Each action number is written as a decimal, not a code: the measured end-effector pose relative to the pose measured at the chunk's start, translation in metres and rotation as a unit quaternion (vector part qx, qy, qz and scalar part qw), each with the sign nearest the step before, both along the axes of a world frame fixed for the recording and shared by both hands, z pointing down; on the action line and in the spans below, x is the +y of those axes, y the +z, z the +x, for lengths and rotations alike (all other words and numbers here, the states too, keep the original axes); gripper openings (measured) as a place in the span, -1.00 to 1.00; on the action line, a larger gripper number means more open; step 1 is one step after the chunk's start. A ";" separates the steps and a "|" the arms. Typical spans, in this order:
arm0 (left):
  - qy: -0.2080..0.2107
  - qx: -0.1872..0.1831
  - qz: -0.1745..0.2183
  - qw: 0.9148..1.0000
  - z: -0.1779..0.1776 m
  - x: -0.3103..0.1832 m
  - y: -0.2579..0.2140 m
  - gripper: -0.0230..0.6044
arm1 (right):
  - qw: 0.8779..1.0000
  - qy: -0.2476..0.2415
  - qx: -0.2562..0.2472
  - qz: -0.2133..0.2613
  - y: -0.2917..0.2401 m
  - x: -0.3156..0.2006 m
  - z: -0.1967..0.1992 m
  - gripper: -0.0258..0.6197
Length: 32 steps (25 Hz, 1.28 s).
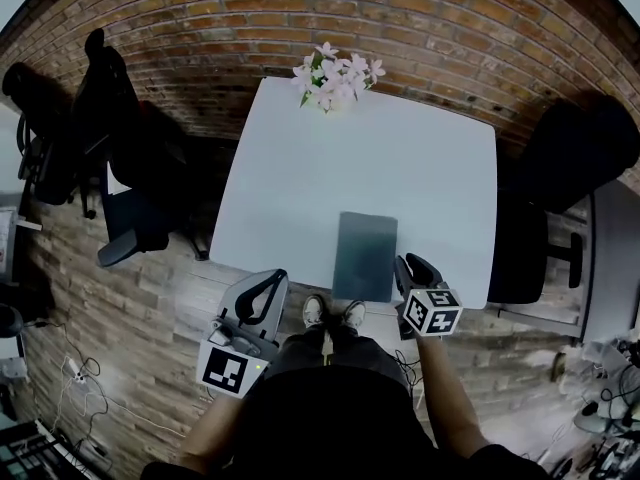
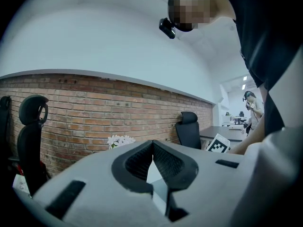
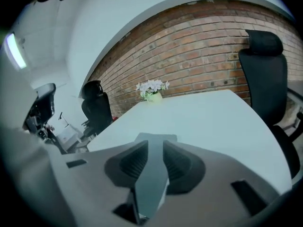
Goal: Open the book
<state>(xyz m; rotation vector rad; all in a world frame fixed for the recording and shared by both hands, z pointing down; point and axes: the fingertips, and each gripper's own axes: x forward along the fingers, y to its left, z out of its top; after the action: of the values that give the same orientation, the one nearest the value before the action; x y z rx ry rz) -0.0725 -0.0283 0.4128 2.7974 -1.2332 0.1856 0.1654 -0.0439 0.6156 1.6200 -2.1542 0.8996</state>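
Observation:
A shut dark grey-blue book lies flat on the white table, at the middle of its near edge. My right gripper is at the book's near right corner, its jaws a little apart and pressing on nothing. In the right gripper view the book's cover shows through the gap of the right gripper. My left gripper hangs below and left of the table's near edge, off the book. Seen in its own view, the left gripper has its tips touching, with nothing held.
A pot of pale pink flowers stands at the table's far edge by the brick wall. Black office chairs stand left and right of the table. The person's shoes are on the floor under the near edge.

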 end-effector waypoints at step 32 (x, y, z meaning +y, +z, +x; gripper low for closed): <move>-0.060 -0.009 -0.036 0.997 -0.033 0.016 0.019 -0.85 | 0.991 0.036 -0.069 -0.106 0.093 0.000 -0.002 -0.63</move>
<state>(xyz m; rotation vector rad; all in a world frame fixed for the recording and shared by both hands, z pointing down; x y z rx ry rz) -0.1053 -0.0128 0.4322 2.6562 -1.3647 0.2422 0.1635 -0.0442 0.7083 1.5792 -2.0178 1.2512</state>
